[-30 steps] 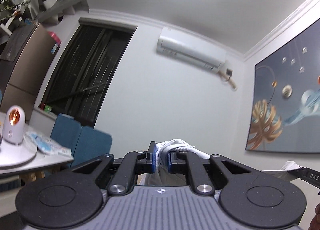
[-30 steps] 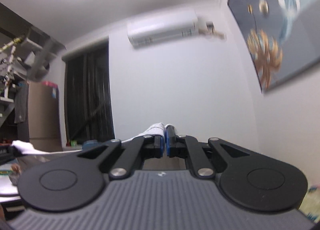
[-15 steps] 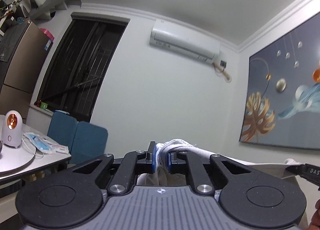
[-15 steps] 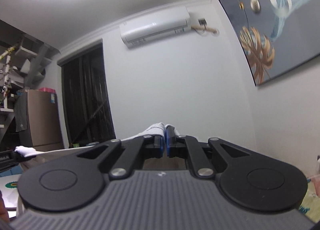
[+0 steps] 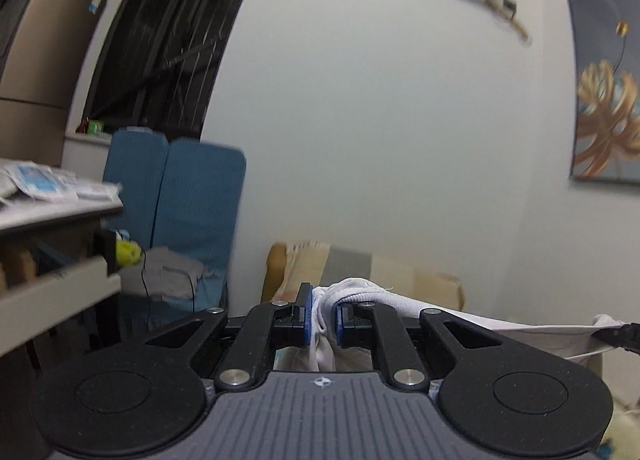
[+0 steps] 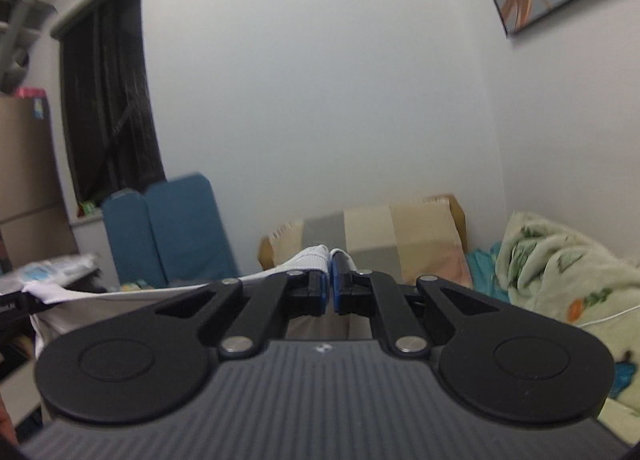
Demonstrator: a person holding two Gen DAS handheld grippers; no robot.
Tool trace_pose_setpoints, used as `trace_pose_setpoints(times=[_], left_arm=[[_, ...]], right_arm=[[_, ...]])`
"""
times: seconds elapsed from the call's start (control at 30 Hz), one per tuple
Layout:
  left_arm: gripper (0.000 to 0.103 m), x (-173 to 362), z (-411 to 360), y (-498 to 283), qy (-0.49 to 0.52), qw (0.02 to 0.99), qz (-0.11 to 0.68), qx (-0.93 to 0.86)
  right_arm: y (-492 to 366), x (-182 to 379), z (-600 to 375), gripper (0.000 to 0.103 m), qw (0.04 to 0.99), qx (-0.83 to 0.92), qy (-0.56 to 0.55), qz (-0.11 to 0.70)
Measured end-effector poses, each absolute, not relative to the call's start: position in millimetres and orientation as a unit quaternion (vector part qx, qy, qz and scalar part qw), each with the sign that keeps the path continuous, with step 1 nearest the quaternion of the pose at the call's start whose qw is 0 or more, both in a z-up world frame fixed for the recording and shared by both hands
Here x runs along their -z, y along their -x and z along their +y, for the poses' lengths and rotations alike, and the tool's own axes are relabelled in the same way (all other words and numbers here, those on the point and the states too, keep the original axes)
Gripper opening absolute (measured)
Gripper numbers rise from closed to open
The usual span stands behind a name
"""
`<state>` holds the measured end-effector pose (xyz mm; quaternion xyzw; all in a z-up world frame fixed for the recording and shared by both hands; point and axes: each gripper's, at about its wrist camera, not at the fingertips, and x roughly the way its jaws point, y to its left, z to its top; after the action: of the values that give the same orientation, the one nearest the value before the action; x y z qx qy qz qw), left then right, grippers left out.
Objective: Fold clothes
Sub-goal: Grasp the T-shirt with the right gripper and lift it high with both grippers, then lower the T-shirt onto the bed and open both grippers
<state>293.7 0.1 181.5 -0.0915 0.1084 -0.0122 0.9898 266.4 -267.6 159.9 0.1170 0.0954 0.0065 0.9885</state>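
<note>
Between the two claws hangs the white garment (image 5: 500, 330), its top edge stretched level from one pinch to the other, up in the air and not lying on anything. At the left claw (image 5: 320, 318) a thick bunch of cloth is clenched between the blue pads; at the right claw (image 6: 329, 292) the pads are clamped tight on a ribbed hem, with only a little fabric showing above them. That thin bite on the right looks like the weak point: a jerk or too much tension along the edge could pull the hem free and drop that corner, and the fold would go crooked. Uneven heights between the two hands would skew it as well. Around them, a worktop (image 5: 56, 216) with packets on it sits close on the left, near enough to snag the hanging cloth; a blue chair (image 5: 188, 196) stands behind it with grey clothing piled on its seat. Ahead is a headboard draped in a checked cloth (image 6: 384, 232), and on the right a floral blanket (image 6: 560, 260).
</note>
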Motion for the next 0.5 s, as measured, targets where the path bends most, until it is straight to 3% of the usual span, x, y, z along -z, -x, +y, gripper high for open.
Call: trace_pose_setpoints(times=[0.27, 0.5], left_arm=[[0.012, 20.9, -2.1, -510.5, 0.082, 0.97, 0.228, -0.002], [0.012, 143.7, 1.6, -602.9, 0.064, 0.947, 0.315, -0.002]], right_arm=[[-453.7, 19.2, -286.3, 0.006, 0.969, -0.002, -0.12, 0.214], [-534.9, 131.9, -294.1, 0.009, 0.943, -0.018, -0.139, 0.302]])
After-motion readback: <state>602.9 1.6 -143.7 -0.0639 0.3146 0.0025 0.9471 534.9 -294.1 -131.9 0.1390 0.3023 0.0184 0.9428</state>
